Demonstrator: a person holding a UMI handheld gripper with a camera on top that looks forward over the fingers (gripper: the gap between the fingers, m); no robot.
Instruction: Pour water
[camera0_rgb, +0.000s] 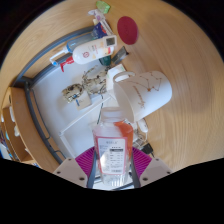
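While the claw sits low in the gripper view, it's holding a clear plastic bottle betw. its two fingers. Magenta pads press against the bottle on both sides, so the grip is narrow, closed to the bottle's width. Bottle has a white label w/ dark print on its lower part and an orange patch near its upper right. It stands roughly upright, top pointing ahead of the fingers. Can't tell the water level inside.

Just ahead of the claw, beyond the bottle's top, is a white jug-like container w/ a handle on its near-left side. It rests on a white tray-like surface that runs ahead and to the left of the fingers. Whether the bottle's mouth touches the jug can't be told; they overlap in view.

Further ahead and left of the jug: a small cluttered item, whitish w/ dark bits, too small to identify. Well beyond that lies a white bottle w/ a red cap, on its side, cap end pointing left. Far ahead, slightly right, a round red-pink disc lies on the wooden table. A small greenish-white item sits just left of the disc, at the far edge. Wooden table curves round the white tray on the right and far sides.
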